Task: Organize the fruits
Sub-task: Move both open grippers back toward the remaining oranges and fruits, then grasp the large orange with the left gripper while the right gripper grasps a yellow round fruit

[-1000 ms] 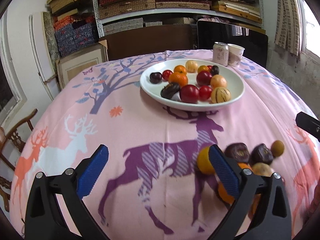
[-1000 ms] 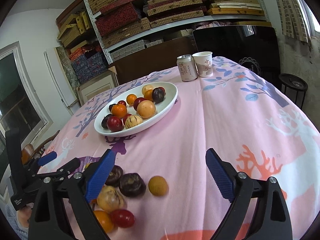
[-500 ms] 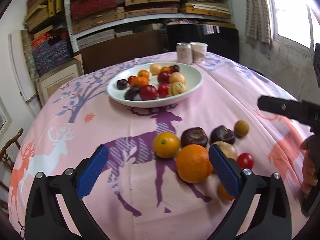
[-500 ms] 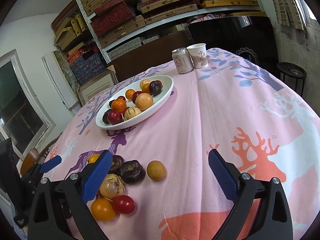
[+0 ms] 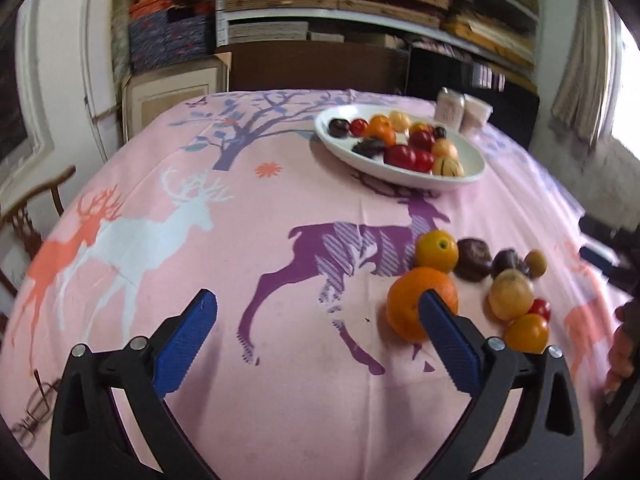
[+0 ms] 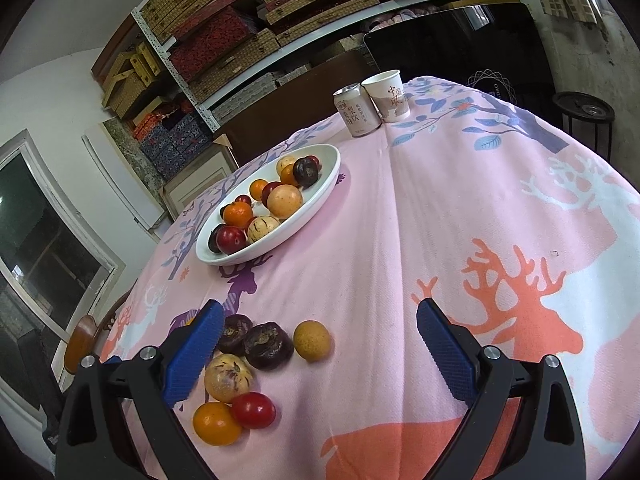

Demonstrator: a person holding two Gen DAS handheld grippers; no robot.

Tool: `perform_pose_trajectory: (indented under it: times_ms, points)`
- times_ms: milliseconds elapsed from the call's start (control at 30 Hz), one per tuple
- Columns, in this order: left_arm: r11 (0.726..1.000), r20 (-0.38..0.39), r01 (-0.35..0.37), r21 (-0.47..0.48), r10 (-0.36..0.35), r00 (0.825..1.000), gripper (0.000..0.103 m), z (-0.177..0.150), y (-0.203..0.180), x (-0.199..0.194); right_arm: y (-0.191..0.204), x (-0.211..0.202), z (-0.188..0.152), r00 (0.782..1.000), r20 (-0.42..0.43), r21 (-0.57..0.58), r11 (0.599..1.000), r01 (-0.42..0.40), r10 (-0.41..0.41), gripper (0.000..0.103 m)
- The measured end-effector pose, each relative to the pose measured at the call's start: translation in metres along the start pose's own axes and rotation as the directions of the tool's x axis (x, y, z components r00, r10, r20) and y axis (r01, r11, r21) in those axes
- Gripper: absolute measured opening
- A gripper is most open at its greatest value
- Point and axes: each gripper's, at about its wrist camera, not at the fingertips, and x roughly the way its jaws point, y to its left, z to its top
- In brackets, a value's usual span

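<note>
Left gripper hangs wide open and empty, big orange sitting just behind its right finger.

I seem to be in a storeroom doubling as a home dining corner. Beyond my jaws, metal shelves hold stacked patterned boxes. My desk wears a pink deer-print cloth; a wooden chair stands off to my left, bare plaster walls behind.
</note>
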Motion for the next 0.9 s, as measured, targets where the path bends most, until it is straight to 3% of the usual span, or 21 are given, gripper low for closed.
perform_pose_trajectory:
  times_ms: [67, 267, 467, 567, 800, 900]
  points:
    - [1.000, -0.001, 0.013, 0.010, -0.013, 1.000, 0.099, -0.001, 0.000, -0.001, 0.002, 0.000, -0.001, 1.000, 0.001, -0.010, 1.000, 0.001, -0.001, 0.098]
    - [0.982, -0.037, 0.041, 0.185, -0.035, 0.999, 0.099, -0.008, -0.034, 0.003, 0.001, 0.001, -0.001, 1.000, -0.004, -0.005, 1.000, 0.006, -0.006, 0.098]
    - [0.976, -0.130, 0.087, 0.202, -0.061, 0.990, 0.099, -0.008, -0.042, 0.022, 0.002, 0.004, -0.001, 1.000, -0.012, -0.012, 1.000, 0.012, -0.012, 0.098]
    - [0.973, -0.119, 0.109, 0.202, -0.086, 0.989, 0.097, -0.007, -0.049, 0.023, 0.002, 0.005, 0.000, 1.000, -0.013, -0.013, 1.000, 0.019, -0.020, 0.098]
    - [0.959, -0.162, 0.175, 0.224, -0.141, 0.977, 0.074, -0.004, -0.070, 0.036, 0.004, 0.010, -0.001, 0.999, -0.024, -0.024, 0.999, 0.036, -0.037, 0.098]
    - [0.958, -0.178, 0.195, 0.211, -0.158, 0.971, 0.072, -0.001, -0.073, 0.042, 0.004, 0.012, -0.002, 0.999, -0.030, -0.030, 0.999, 0.044, -0.045, 0.098]
